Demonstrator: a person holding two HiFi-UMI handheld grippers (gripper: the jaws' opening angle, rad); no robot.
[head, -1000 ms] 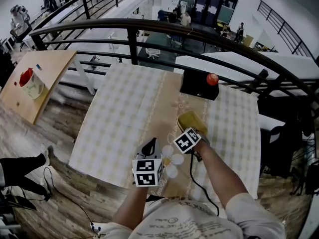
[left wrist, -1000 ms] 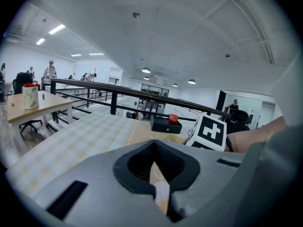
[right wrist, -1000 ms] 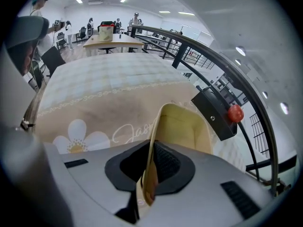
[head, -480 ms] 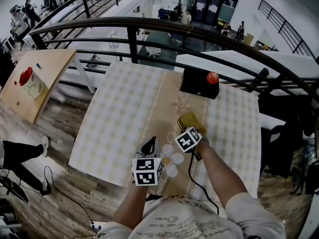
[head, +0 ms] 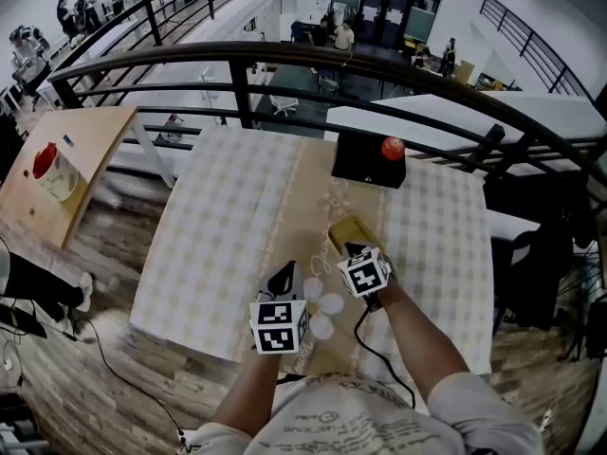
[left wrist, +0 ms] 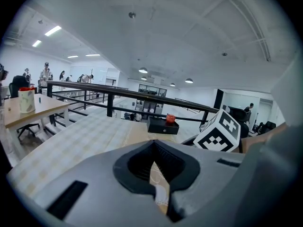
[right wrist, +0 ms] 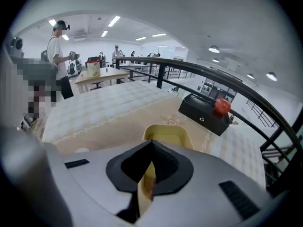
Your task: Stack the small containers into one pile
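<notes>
Yellow plastic is what my right gripper has hold of. Its jaws have just closed, and they're pinching the near wall of the yellow container; you can see a strip of yellow right in the slot. The container is over the tan runner, on my side of the black box with the red button and fairly near it. Can't tell if it's resting or lifted.

Further from the box, toward me, a little cluster of white round pieces lies on the runner. My left gripper is just beside those, tips pressed together. A bit of white shows in the gap behind the tips, but I can't tell whether it's pinched or just lying underneath. Checked cloth covers the table either side of the runner.
</notes>
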